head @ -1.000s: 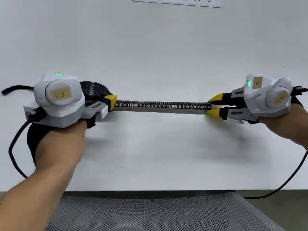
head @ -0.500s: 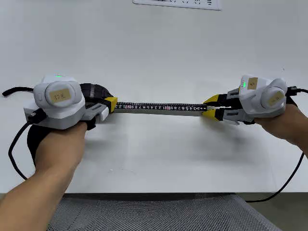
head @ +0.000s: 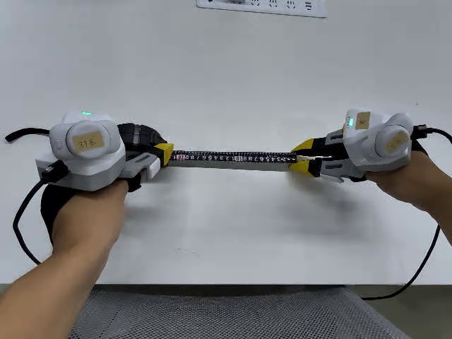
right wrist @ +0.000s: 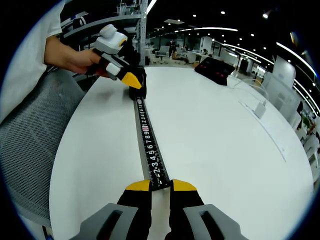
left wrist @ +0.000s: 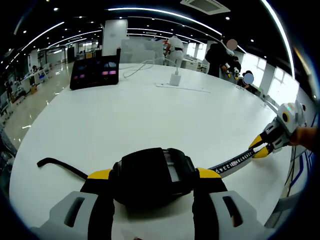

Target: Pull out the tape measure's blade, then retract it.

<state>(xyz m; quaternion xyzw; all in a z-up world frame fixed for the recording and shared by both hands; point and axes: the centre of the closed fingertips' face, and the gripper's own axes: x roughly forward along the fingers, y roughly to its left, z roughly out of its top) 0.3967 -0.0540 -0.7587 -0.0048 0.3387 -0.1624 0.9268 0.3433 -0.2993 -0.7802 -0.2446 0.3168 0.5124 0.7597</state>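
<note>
- The black plastic tape measure case [head: 139, 133] sits toward the bench's left side. It is clenched between the yellow-tipped jaws of the left gripper [left wrist: 154, 174], one tip on each flank.
- Its dark, numbered metal blade [head: 233, 156] is drawn out straight to the right. It runs roughly parallel to the near edge of the white bench [head: 226, 233] and casts a shadow on it.
- The right gripper [right wrist: 161, 186] has its yellow-tipped jaws pinched on the blade's free end.
- Bare white surface lies on both sides of the blade, out to the near edge and back toward the far edge.
- A black cable [head: 25, 131] lies on the bench behind the left gripper, toward the left edge.
- A white power strip [head: 261, 6] lies at the far edge, well apart from the blade.
- A grey mesh chair [head: 233, 311] sits just past the near edge, between the person's arms.
</note>
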